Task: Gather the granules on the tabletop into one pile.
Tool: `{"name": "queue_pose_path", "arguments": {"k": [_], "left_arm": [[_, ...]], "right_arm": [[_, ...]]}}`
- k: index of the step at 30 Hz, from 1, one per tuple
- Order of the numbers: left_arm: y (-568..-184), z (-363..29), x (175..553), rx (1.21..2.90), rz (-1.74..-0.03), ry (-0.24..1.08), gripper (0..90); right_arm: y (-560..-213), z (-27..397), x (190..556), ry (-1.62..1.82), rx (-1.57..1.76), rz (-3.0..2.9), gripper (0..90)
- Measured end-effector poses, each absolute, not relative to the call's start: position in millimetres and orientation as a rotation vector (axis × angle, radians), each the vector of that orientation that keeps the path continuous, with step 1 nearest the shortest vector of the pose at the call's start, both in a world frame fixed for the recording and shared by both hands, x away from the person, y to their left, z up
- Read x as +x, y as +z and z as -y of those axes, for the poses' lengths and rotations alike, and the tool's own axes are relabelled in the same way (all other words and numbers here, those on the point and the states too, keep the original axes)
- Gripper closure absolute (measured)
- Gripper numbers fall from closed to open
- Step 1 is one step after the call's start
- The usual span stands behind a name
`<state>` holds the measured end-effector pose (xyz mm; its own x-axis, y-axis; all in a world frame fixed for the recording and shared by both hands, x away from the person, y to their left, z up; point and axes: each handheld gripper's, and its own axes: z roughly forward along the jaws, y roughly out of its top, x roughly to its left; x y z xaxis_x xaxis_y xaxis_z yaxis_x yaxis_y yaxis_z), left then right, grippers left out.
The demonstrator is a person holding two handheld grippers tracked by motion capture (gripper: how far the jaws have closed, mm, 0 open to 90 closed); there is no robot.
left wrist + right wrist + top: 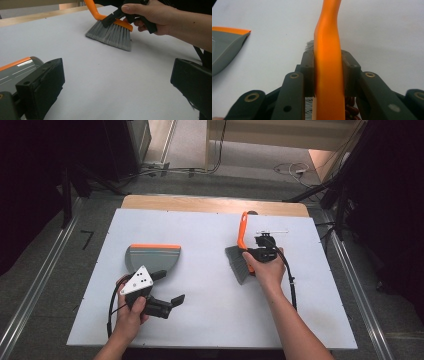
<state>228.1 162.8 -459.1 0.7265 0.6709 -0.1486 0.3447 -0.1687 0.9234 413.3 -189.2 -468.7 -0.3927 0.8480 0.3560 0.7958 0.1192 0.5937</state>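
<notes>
Right tool is clamped on the brush, its two jaws pressing either side of the orange handle just above the bristles. From the tool the handle runs on away from the person, while the grey bristles fan out on its near side and rest on the white counter. Left tool sits well apart to the left, jaws wide with nothing between them. Just beyond that tool lies the grey dustpan, orange lip on its far edge, flat on the counter.
</notes>
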Motion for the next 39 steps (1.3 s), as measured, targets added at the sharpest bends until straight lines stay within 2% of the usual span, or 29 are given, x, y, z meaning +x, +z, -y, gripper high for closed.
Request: {"name": "queue_pose_path", "arguments": {"k": [18,39], "left_arm": [[-459.6,-162.2,228.5,1.778,-0.802,0.356,0.0],[-458.9,-165.2,228.2,1.754,-0.809,0.377,0.0]], "right_arm": [[-443.2,201.1,395.9,1.296,1.545,-2.306,67.9],[-432.6,254.0,356.6,1.316,1.437,-2.246,68.0]]}}
